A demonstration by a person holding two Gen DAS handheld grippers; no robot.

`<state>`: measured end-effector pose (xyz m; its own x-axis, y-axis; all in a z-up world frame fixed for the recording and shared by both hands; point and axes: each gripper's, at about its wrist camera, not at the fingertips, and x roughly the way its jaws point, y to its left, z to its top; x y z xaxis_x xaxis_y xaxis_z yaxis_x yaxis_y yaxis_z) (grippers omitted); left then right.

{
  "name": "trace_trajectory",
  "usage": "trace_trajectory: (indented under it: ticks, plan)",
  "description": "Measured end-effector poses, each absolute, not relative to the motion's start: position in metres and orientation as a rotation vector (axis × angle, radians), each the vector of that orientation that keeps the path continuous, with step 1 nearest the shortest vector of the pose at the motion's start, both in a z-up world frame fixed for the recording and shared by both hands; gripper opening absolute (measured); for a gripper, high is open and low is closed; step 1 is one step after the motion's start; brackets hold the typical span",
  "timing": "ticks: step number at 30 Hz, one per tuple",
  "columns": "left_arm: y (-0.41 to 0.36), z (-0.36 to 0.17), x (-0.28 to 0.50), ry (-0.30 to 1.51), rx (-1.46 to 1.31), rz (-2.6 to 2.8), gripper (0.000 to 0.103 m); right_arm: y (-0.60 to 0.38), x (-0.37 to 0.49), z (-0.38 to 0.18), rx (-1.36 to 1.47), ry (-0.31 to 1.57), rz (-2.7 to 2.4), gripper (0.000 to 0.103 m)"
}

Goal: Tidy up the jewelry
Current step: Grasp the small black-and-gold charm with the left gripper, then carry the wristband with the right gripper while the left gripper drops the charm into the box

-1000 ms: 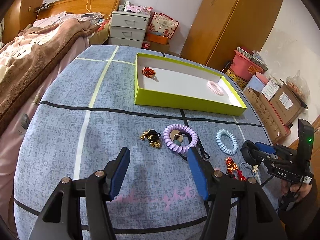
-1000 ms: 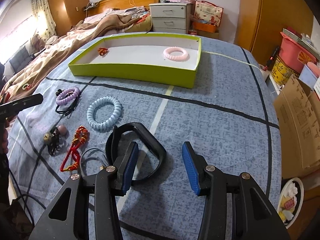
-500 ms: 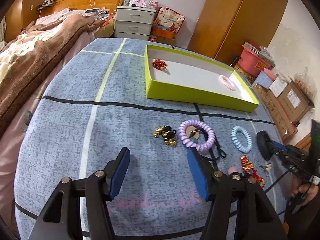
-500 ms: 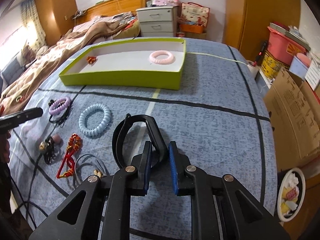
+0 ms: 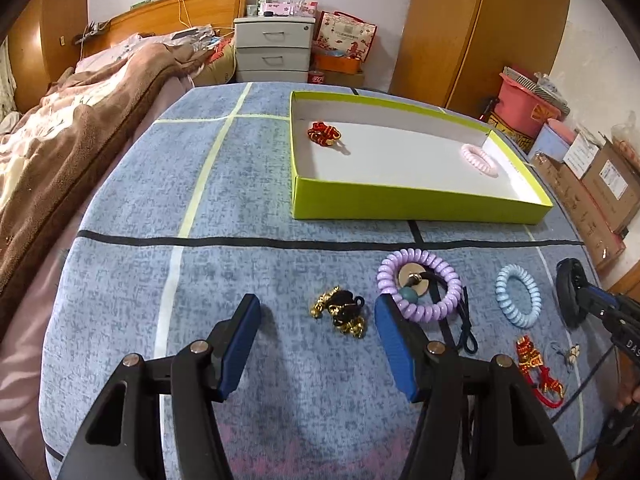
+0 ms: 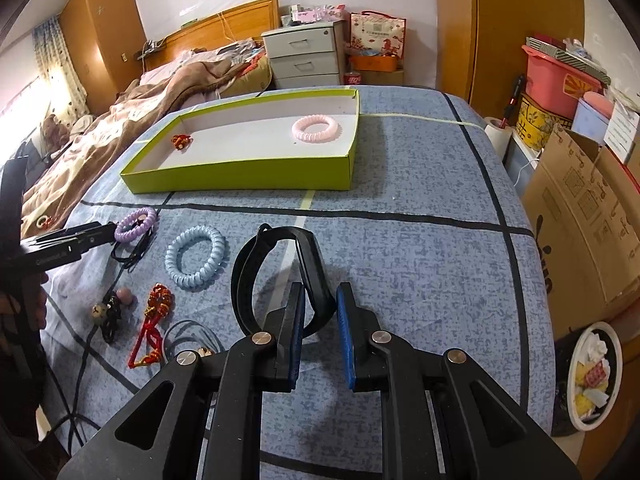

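Observation:
My right gripper (image 6: 320, 290) is shut on a black band (image 6: 248, 264), whose far loop tilts up off the blue cloth. My left gripper (image 5: 317, 304) is open, low over a gold-and-black hair tie (image 5: 342, 312) that lies between its fingers, untouched. A purple coil tie (image 5: 420, 284) lies by the right finger, with a light blue coil tie (image 5: 518, 295) and a red knot charm (image 5: 532, 360) further right. The green box (image 5: 400, 202) holds a red knot (image 5: 323, 133) and a pink coil tie (image 5: 480, 159).
A bed with a brown blanket (image 5: 60, 148) runs along the left side of the cloth-covered table. Cardboard boxes (image 6: 584, 216) and a bin (image 6: 592, 376) stand off the right edge. A thin black cord (image 5: 464, 320) trails from the purple tie.
My right gripper has closed from wide open onto the black band and tipped it up. My left gripper has shifted left and lower, so the gold-and-black tie now lies between its fingers.

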<state>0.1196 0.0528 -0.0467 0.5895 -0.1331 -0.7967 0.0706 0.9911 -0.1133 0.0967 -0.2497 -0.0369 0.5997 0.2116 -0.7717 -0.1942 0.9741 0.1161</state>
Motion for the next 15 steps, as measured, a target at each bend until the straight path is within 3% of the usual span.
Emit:
trace_trajectory:
  ticks: [3, 11, 15]
  plan:
    - [0.0485, -0.0473, 0.1211, 0.927, -0.042, -0.099, 0.059, -0.2484, 0.097, -0.0363, 0.019, 0.894, 0.233, 0.017]
    - [0.051, -0.0454, 0.1217, 0.926, -0.024, -0.082, 0.024, -0.2451, 0.0978, -0.0353, 0.018, 0.889, 0.225, 0.017]
    - [0.054, -0.0449, 0.1203, 0.926, -0.043, -0.096, 0.019, -0.2442, 0.0976, -0.035, 0.022, 0.888, 0.218, 0.017]
